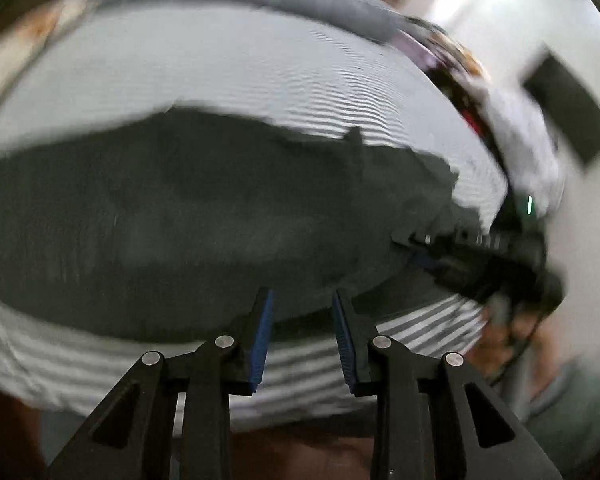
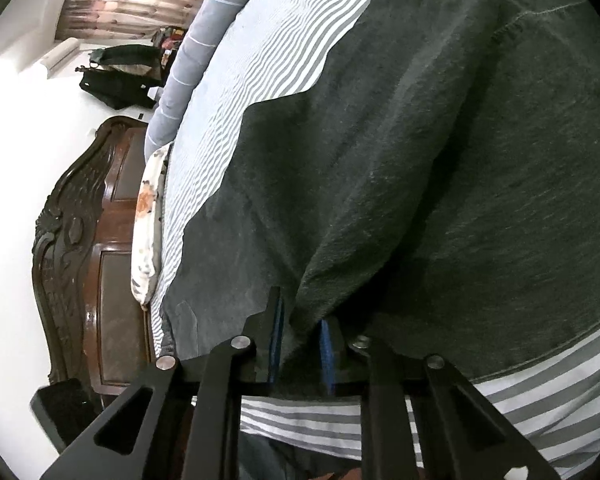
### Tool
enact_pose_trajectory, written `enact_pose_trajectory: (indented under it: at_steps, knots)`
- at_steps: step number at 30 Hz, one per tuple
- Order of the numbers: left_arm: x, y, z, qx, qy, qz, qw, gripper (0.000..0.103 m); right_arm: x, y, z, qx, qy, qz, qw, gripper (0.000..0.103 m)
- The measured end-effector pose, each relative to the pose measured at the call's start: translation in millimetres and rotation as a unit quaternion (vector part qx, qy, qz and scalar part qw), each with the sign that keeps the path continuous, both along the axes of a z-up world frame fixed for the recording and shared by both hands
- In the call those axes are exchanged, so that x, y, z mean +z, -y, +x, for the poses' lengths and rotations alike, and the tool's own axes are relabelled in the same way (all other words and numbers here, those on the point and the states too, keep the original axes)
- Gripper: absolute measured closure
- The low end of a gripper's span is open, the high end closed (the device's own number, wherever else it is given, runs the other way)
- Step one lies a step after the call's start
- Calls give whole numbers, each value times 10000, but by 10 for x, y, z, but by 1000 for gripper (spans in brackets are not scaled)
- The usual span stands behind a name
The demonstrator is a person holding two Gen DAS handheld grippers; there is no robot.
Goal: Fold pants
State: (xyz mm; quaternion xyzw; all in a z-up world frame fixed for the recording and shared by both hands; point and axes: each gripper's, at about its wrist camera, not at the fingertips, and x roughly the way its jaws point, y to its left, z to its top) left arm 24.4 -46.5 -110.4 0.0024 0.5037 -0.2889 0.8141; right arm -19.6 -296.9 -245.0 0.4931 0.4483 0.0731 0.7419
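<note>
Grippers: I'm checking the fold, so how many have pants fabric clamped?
1. The right gripper pinches a ridge of the pants. The left gripper has nothing between its fingers.

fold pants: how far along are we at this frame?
Done: the dark grey pants lie spread on the striped bed sheet, with one layer apparently already lapped over another. In hand: the right gripper is shut on a bunched fold of the fabric; the left gripper is open and empty above the pants. Left: the pants still cover a wide area, so further folds remain.
</note>
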Motion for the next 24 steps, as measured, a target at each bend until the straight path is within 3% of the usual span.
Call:
enact_pose_trajectory:
  at_steps: [2, 4, 7, 12, 17, 18, 19, 20, 24]
  knots:
    - [6, 216, -136, -390, 660, 509, 9958, 71, -13, 27, 31, 29, -36, 100, 9999, 91]
    - [-60, 364, -259, -703, 1174, 920, 9863, 71, -27, 49, 50, 24, -79, 187, 9998, 92]
    - [-232, 555, -353, -1026, 1555, 1318, 9736, 71, -50, 90, 66, -16, -101, 398, 9992, 93]
    - [-463, 773, -300, -1113, 1476, 1433, 9723, 71, -52, 118, 125, 11, -190, 557, 9983, 94]
    - [-644, 1004, -186, -1081, 1562, 1780, 9655, 71, -30, 150, 163, 3, -108, 761, 9970, 94]
    - [-672, 1066, -144, -1068, 1535, 1778, 9661, 74, -40, 151, 160, -12, -98, 800, 9967, 94]
    - [-684, 1090, -104, -1070, 1470, 1680, 9689, 90, -51, 139, 161, -23, -80, 823, 9966, 94]
    - [-690, 1113, -89, -1075, 1427, 1607, 9707, 96, -67, 140, 152, -35, -39, 853, 9963, 93]
    - [-637, 1068, -72, -1050, 1447, 1437, 9733, 100, -120, 179, 120, -199, 163, 865, 9959, 91]
